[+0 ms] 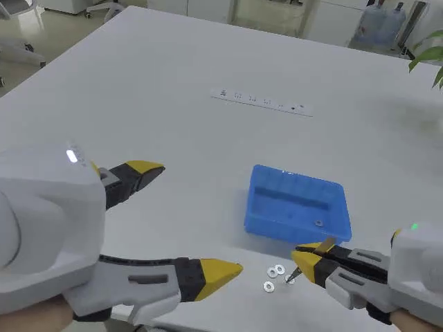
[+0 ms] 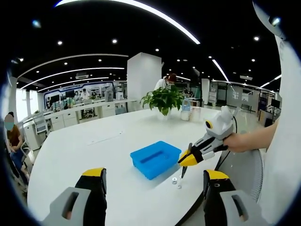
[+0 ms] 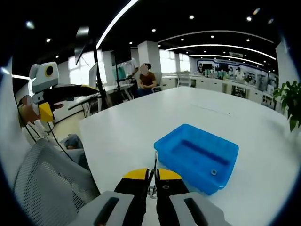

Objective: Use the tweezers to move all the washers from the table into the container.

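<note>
A blue container [image 1: 297, 205] stands on the white table [image 1: 173, 104] with one washer [image 1: 318, 223] inside it. Three washers [image 1: 274, 275] lie on the table just in front of the container. My right gripper [image 1: 304, 256] is shut on the tweezers [image 1: 291, 275], whose tip points down right beside those washers. In the right gripper view the tweezers [image 3: 154, 165] stick out between the shut jaws toward the container [image 3: 197, 157]. My left gripper [image 1: 183, 220] hovers open and holds nothing, left of the container. The left gripper view has the right gripper [image 2: 186, 160] above the washers [image 2: 176, 181].
A long white strip [image 1: 259, 102] lies flat on the table beyond the container. The table's near edge runs just below the washers. A potted plant [image 2: 163, 99] stands at the far side. A mesh chair back [image 3: 47, 181] is near the right gripper. People sit at desks in the background.
</note>
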`<state>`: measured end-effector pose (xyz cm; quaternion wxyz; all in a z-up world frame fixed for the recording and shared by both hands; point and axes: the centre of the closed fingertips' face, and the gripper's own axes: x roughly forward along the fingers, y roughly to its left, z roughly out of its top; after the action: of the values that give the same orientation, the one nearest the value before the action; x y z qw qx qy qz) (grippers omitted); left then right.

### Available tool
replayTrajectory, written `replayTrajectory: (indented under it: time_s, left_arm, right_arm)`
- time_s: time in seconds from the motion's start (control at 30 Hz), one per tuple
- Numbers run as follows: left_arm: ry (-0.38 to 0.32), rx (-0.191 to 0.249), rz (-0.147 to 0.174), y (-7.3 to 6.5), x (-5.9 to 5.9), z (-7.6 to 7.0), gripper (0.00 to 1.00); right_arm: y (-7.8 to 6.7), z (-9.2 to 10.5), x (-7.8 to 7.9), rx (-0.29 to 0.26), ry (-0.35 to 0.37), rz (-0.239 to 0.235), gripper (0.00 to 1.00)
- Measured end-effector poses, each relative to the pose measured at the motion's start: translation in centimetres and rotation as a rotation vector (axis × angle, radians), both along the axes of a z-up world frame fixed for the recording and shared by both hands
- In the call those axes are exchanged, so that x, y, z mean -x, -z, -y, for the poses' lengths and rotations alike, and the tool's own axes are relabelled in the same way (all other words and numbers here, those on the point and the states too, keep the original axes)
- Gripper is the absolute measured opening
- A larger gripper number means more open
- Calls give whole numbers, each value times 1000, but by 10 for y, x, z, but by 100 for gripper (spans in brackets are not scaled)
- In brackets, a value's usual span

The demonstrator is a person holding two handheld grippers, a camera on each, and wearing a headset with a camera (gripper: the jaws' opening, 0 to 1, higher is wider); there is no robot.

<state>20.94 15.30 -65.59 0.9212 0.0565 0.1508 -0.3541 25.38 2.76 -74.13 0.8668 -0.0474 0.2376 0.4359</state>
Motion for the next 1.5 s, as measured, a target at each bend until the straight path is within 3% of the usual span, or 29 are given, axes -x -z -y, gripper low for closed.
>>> replayTrajectory:
  time_s: [0.17, 0.37, 0.63, 0.93, 1.2, 1.5]
  left_arm:
    - [10, -1, 5, -1, -5, -5, 86]
    - [23, 16, 8, -2, -7, -7, 86]
    - [12, 34, 18, -6, -12, -10, 86]
    - [1, 34, 16, -4, -21, -8, 86]
    - [-9, 31, 5, 0, -25, -8, 86]
    - [-15, 25, -3, 3, -25, -9, 86]
  right_arm:
    - [-25, 8, -11, -73, 88, 23, 2]
    - [-45, 16, -27, -145, 162, 32, 2]
    - [-52, 22, -54, -135, 198, 43, 2]
    - [-43, 23, -84, -72, 203, 46, 2]
    - [-19, 30, -107, -16, 210, 7, 2]
    - [3, 28, -116, 27, 196, -24, 2]
